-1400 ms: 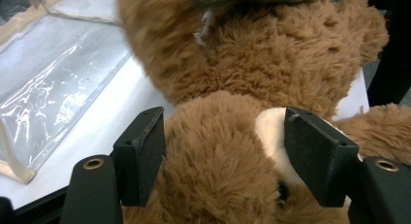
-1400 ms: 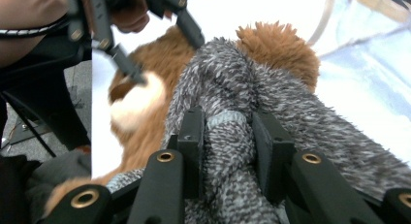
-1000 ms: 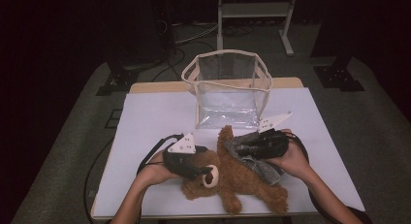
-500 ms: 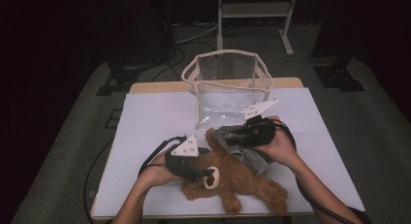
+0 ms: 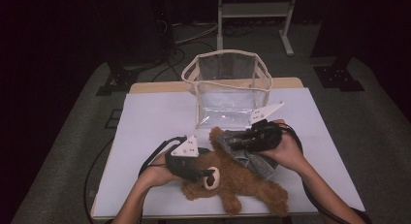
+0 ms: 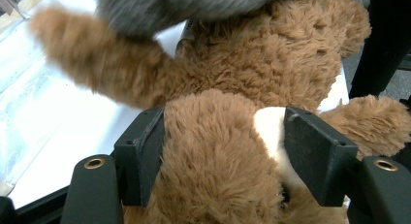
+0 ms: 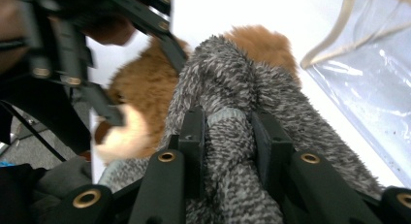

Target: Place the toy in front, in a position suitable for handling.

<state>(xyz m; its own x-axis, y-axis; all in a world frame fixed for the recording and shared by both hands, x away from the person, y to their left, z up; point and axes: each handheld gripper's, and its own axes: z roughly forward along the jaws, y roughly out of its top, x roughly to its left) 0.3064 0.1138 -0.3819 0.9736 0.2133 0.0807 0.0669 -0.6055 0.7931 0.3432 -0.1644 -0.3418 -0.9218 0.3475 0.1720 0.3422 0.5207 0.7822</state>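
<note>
Brown fuzzy teddy bear (image 5: 232,178) is lying on the white surface (image 5: 150,122), close to the near edge. Left claw (image 5: 206,173) is clamped around its head, one pad on each side, with the pale muzzle right against one pad. There's a grey knitted garment (image 5: 247,156) bunched over the bear's upper body, and the right claw (image 5: 232,141) has a fold of that knit pinched tight. Just behind all this sits a clear bag (image 5: 227,88) with cream trim, standing upright and open.

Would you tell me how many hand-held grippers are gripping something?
2: the left hand-held gripper clamps the teddy bear's head; the right hand-held gripper pinches the grey knitted garment on the bear.
</note>
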